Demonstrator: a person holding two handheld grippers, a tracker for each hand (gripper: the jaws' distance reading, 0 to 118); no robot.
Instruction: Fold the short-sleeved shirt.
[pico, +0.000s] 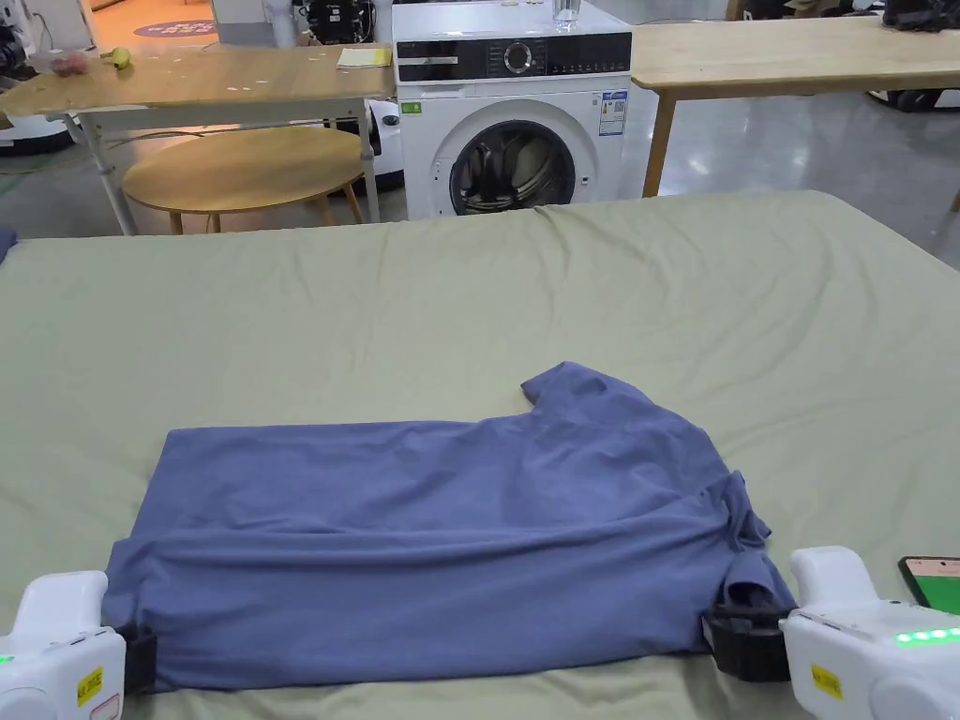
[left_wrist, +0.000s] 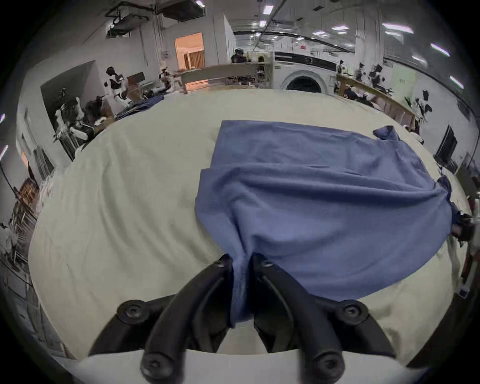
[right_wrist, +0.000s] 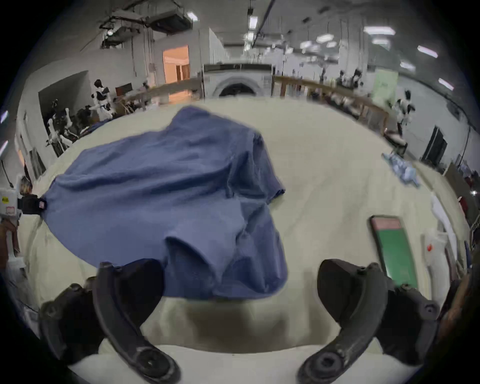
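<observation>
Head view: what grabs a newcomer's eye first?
The blue shirt, partly folded, lies across the near half of the green sheet. At its near corners sit the two white grippers: the left gripper is shut on the hem, while the right gripper stands open at the sleeve end. Behind the bed, a white washer stands between wooden tables.

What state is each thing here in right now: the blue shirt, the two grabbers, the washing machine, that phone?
shirt: lying on the bed, partly folded lengthwise
left gripper: shut on the shirt's corner
right gripper: open, at the shirt's edge
washing machine: door shut
phone: screen lit, lying flat
</observation>
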